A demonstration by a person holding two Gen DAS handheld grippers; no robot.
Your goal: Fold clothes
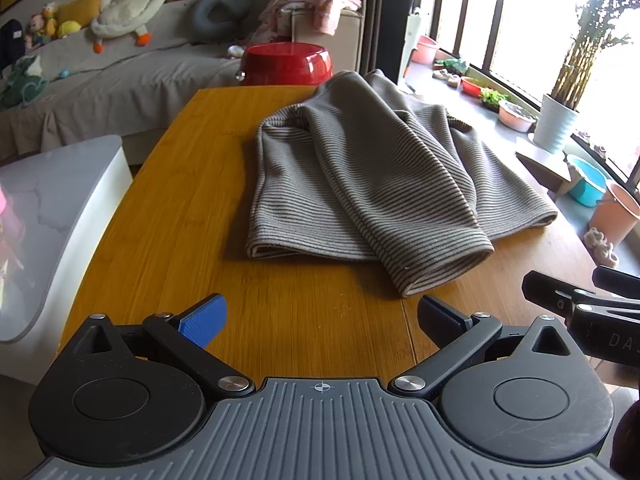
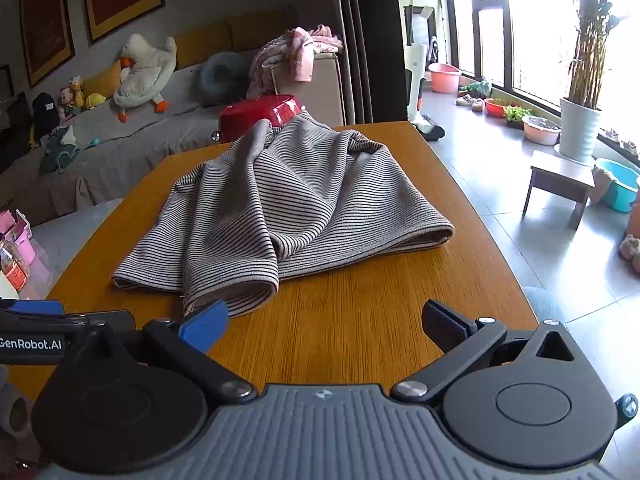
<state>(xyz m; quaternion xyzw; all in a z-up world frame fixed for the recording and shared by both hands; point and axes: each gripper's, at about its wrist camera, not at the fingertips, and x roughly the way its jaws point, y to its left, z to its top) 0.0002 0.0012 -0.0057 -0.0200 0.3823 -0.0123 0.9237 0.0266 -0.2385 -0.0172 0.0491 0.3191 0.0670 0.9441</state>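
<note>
A striped grey garment [image 1: 360, 184] lies rumpled and partly folded on a wooden table [image 1: 192, 208], filling the middle of the frame in both wrist views. In the left wrist view it sits above and slightly right of centre, its nearest rolled edge ending a little above the right finger of the left gripper [image 1: 322, 322]. That gripper occupies the bottom of the frame with its two fingers spread wide, one faced with a blue pad [image 1: 204, 320], and nothing lies between them (only bare table shows in the gap). The cloth and the fingers are apart.

In the right wrist view the garment [image 2: 280, 208] lies in the centre and to the left, and its nearest rolled end comes down to just behind the blue pad [image 2: 204, 326] at lower left; whether cloth and pad touch cannot be told. The right gripper [image 2: 326, 326] is also spread wide and holds nothing, with bare wood between its fingers.

Each gripper shows at the edge of the other's view: the right one at the lower right of the left wrist view [image 1: 580, 300], the left one at the lower left of the right wrist view.

Behind the table, at upper centre, stands a red basin [image 1: 288, 62], and a grey sofa [image 1: 100, 76] with a white plush goose [image 1: 132, 0] fills the upper left. Windows and a potted plant [image 1: 560, 120] take the upper right.
</note>
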